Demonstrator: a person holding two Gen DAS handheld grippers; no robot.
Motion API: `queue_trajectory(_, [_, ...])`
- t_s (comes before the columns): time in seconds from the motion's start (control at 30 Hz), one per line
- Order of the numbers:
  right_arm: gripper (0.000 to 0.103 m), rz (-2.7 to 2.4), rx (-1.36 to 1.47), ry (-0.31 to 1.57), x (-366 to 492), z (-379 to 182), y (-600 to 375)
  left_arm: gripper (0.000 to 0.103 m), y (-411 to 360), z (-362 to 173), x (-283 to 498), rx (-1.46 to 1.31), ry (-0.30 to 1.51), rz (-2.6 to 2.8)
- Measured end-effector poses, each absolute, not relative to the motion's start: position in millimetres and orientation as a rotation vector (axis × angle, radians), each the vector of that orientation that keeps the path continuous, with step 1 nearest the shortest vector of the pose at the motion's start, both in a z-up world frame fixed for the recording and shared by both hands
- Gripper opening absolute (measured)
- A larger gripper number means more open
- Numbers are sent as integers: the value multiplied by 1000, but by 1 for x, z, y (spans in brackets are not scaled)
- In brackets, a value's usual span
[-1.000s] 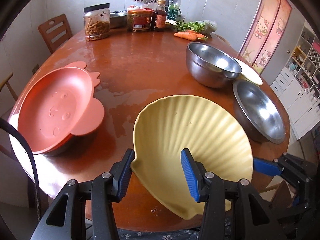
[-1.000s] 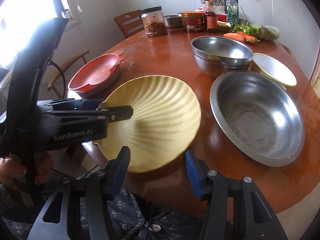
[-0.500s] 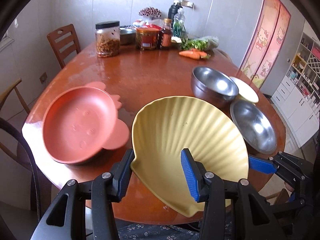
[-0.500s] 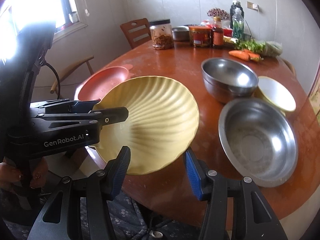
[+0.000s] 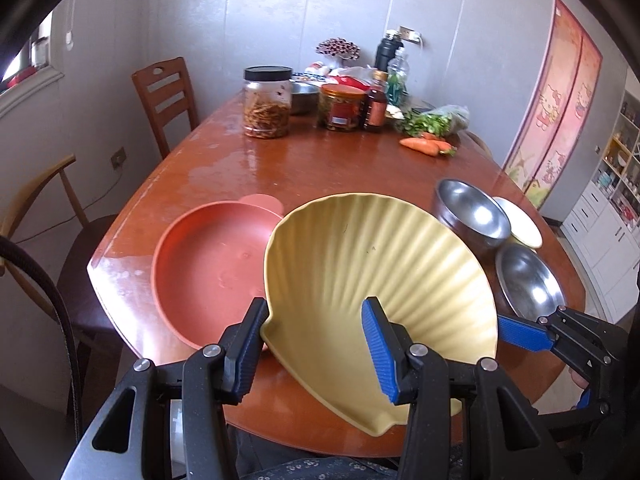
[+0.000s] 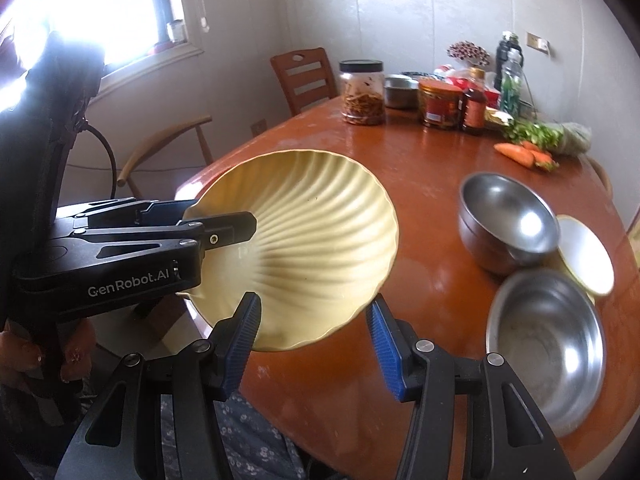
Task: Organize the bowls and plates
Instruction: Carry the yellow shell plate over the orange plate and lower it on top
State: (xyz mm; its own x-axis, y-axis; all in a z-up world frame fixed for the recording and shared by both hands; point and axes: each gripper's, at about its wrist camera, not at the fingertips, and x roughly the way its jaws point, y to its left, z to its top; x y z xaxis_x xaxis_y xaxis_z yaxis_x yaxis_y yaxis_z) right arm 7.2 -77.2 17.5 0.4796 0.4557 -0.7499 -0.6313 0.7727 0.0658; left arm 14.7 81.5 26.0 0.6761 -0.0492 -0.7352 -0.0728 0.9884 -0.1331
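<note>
The shell plate (image 5: 372, 276), yellow and ribbed, is off the surface (image 5: 332, 168) now, held between my two tools above the near edge.

Left wrist view: my left tool (image 5: 314, 346) straddles the plate's near rim, one finger below the rim and the blue pad over the inside, so I read it as clenched on the shell plate. A second ago the plate lay low over the wood; now it rides higher and the surface has dropped away. The orange plate (image 5: 208, 268) sits to its left, partly hidden behind the lifted rim. The right tool (image 5: 520, 334) reaches the plate's far side, its blue finger at the edge.

Right wrist view: the right tool's (image 6: 314, 344) fingers bracket the plate's lower rim, grasping it as far as I can judge; exact pad contact is hard to see. The left tool (image 6: 216, 226) bites the rim from the left. The deep steel bowl (image 6: 508, 224), the wide steel bowl (image 6: 546, 344) and a small white dish (image 6: 586, 256) stay well apart on the right.

The lift looks done; I judge the carry to the orange plate comes next.
</note>
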Motion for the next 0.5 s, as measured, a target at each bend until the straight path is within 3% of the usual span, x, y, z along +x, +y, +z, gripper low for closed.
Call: queue_trajectory(0.5, [57,719,-264,826,34,25,-31,48,125,39,32,-168,810,65])
